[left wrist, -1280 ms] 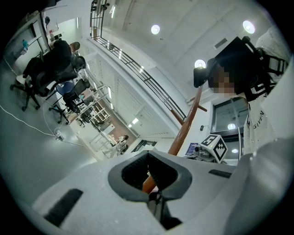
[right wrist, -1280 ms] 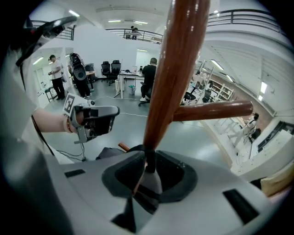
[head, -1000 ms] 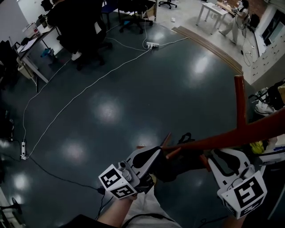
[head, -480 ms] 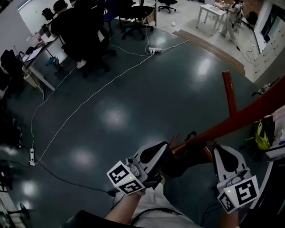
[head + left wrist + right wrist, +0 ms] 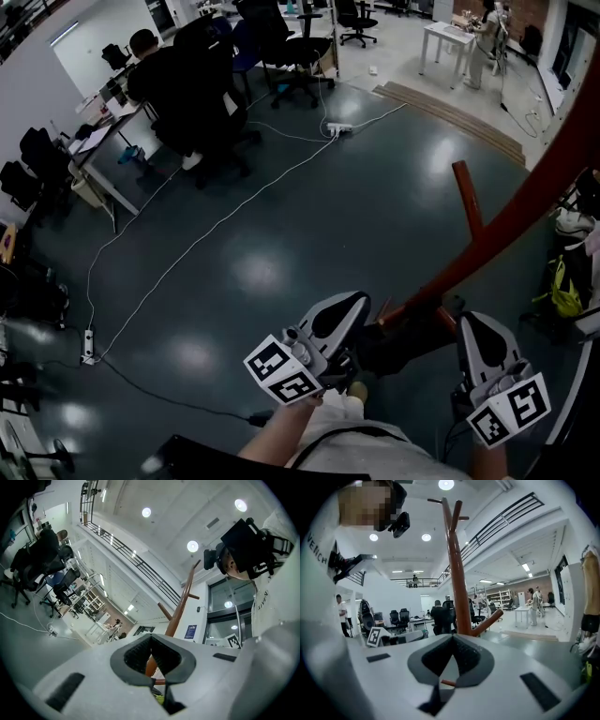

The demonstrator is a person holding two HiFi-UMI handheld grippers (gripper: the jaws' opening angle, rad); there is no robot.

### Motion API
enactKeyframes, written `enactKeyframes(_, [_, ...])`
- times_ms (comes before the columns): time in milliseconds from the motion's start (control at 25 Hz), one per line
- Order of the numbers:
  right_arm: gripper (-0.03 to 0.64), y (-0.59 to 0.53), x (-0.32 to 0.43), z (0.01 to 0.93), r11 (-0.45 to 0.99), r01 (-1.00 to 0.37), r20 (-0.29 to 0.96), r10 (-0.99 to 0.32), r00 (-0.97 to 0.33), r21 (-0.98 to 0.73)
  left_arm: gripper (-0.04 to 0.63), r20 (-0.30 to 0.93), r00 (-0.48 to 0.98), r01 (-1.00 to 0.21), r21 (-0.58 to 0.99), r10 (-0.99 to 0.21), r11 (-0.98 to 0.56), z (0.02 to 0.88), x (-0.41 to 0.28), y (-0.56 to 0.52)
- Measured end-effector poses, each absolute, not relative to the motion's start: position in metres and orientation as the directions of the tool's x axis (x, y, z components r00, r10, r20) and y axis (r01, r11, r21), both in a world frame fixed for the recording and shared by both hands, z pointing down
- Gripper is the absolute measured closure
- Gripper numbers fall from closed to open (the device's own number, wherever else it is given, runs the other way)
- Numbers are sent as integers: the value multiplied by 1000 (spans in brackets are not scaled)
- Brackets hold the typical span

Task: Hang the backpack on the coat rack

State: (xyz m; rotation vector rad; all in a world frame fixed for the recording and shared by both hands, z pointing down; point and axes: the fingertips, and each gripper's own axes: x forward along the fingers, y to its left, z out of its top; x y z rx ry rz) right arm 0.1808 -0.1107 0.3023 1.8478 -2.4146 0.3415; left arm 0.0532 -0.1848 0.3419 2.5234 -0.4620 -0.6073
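Head view looks steeply down on a dark, glossy floor (image 5: 281,206), with the reddish-brown coat rack (image 5: 506,225) slanting across the right side, one peg jutting up from its pole. The backpack (image 5: 408,342), a dark bulk, sits low against the pole between the two tools. Whether it hangs from a peg cannot be told from here.

The left tongs (image 5: 349,302) lie just beside the backpack's left edge and the right tongs (image 5: 473,323) just beside its right. In the left gripper view the left tongs (image 5: 150,641) are clenched, tips meeting, with nothing visible between them. The coat rack (image 5: 180,606) rises beyond. In the right gripper view the right tongs (image 5: 452,639) are likewise clenched tip to tip on nothing visible, the coat rack (image 5: 457,573) standing upright straight ahead.

A white cable (image 5: 187,253) trails across the floor toward a power strip (image 5: 339,127), and a person sits at a worktop (image 5: 103,141) at upper left.
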Motion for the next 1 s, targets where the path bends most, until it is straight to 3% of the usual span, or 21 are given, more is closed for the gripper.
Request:
enactKeyframes(320, [601,-94,156,315,319,-943,303,-893,-334,-99,586,-345,859,-152,534,-378,-832,329,67,-177])
enactKeyframes(560, [603,-88,125,325,381,-915,333,-852,-404,-135,586,-353,865,-127,533,-356,-837,325,72,-176])
enactKeyframes(1000, [603,-92,108,315,406,-909,327,-850,-413,-93,586,-376,861,-108,525,-343,-845,317,69,-185])
